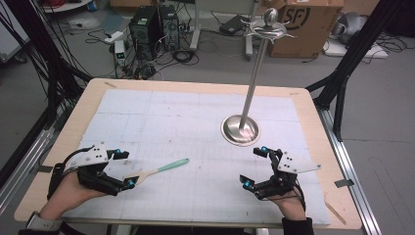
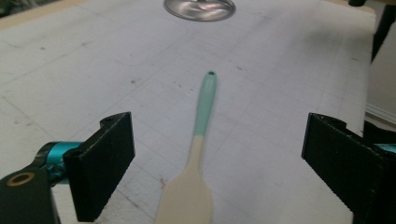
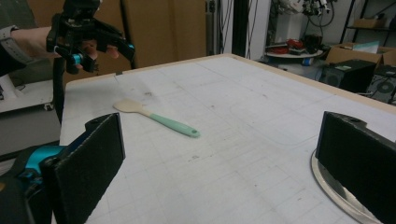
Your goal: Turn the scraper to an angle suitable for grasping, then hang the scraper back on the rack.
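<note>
High view: spatula (image 1: 159, 170) flat on the white mat (image 1: 195, 117), lower left of centre, cream blade pointing toward the left gripper (image 1: 125, 169), teal handle angled up to the right. Left gripper at lower left of the frame, jaws spread wide, blade end lying just at their mouth, pads not pressing on it. Right gripper (image 1: 256, 167) at lower right, jaws likewise parted, nothing between them, well apart from the spatula. Metal stand (image 1: 240, 129) right of centre, round base on the mat, thin pole rising to hooks at the top of the frame.

Left gripper view: spatula (image 2: 198, 154) running up the middle between the two black jaws (neither touching it), blade at bottom centre, teal handle reaching toward the stand's base (image 2: 199, 8) at the top edge.

Right gripper view: own jaws wide at lower left and lower right, stand base (image 3: 341, 193) beside the right one. Spatula (image 3: 156, 118) left of centre on the mat; left gripper (image 3: 88, 39) raised above the table at upper left, clear of the spatula.
</note>
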